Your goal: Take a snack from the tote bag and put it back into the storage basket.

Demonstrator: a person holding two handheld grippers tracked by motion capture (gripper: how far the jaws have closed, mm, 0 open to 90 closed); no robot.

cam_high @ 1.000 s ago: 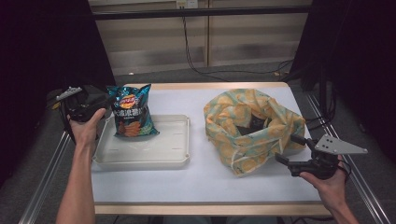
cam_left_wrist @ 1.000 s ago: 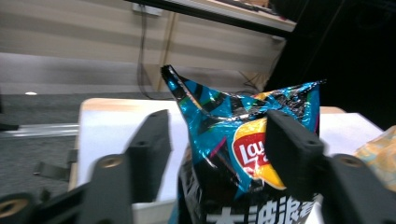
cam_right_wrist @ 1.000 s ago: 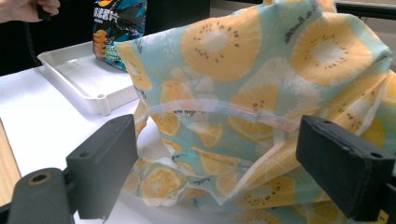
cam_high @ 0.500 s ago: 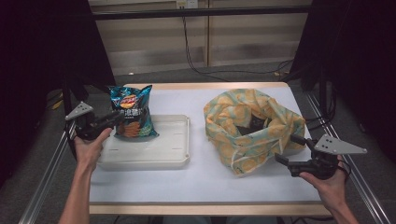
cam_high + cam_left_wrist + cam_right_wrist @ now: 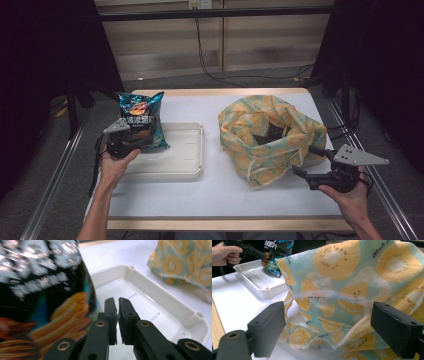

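Where the white surface (image 5: 210, 195) carries the work, the largest item is the fruit-print bag (image 5: 270, 135), which stands open-mouthed on the right half, closer to the far edge than to the near one. The white tray (image 5: 185, 155) lies on the left half, its long side parallel to the near edge, well apart from the bag. The chip packet (image 5: 142, 122) stands upright at the tray's far left corner, leaning slightly, its lower part inside the tray.

The left tongs (image 5: 117, 312) have just been closing and now stand almost shut, with only a thin slit between the pads. In the left gripper view nothing lies between them; the packet is just beside them on their left, and the bare tray floor shows behind. In the high view they sit against the packet's lower left side.

The right tongs (image 5: 324, 325) stand wide open near the right edge of the surface. They hold nothing. The bag's near side and one pale handle loop lie between the two pads, without contact on either.
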